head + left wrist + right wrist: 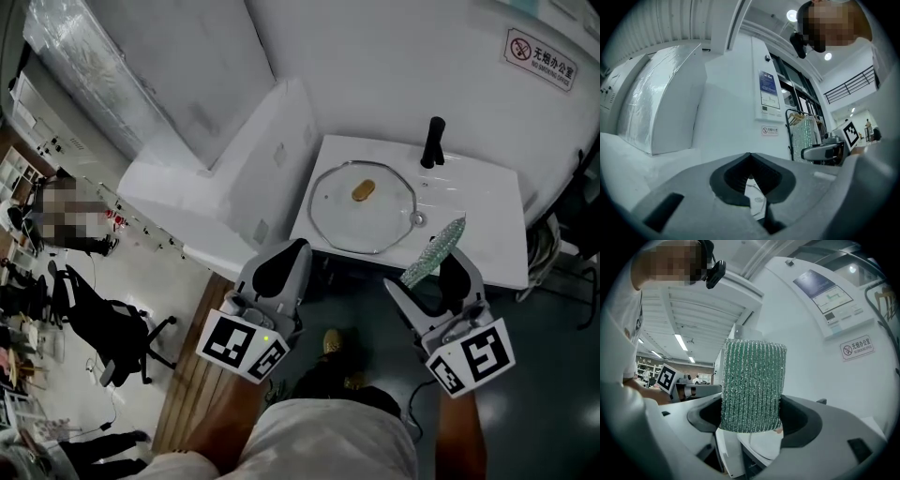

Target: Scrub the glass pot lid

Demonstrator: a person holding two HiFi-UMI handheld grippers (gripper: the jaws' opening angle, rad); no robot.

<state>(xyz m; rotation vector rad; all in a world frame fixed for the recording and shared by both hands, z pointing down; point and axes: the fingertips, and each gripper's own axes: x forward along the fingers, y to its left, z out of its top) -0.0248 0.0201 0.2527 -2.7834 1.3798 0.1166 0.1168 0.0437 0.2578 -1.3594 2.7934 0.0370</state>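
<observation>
Head view shows me the glass pot lid [361,208] lying flat on the white table [487,244], its brown knob [364,190] facing up, ahead of both sets of fingers and touched by neither. The left gripper [291,255] sits short of the table's near edge with its fingers pressed together; in the left gripper view [750,157] I see nothing held between them, only their dark pads meeting at a point. The right gripper [433,277] has its fingers clamped on a green scrub pad [434,251], which juts forward past the fingertips and ends over the table's near part, just right of the lid's rim. In the right gripper view [752,404] the pad [752,385] stands upright between the two pads, filling the gap. A black tap [432,142] rises beyond the lid, farther from the fingers
</observation>
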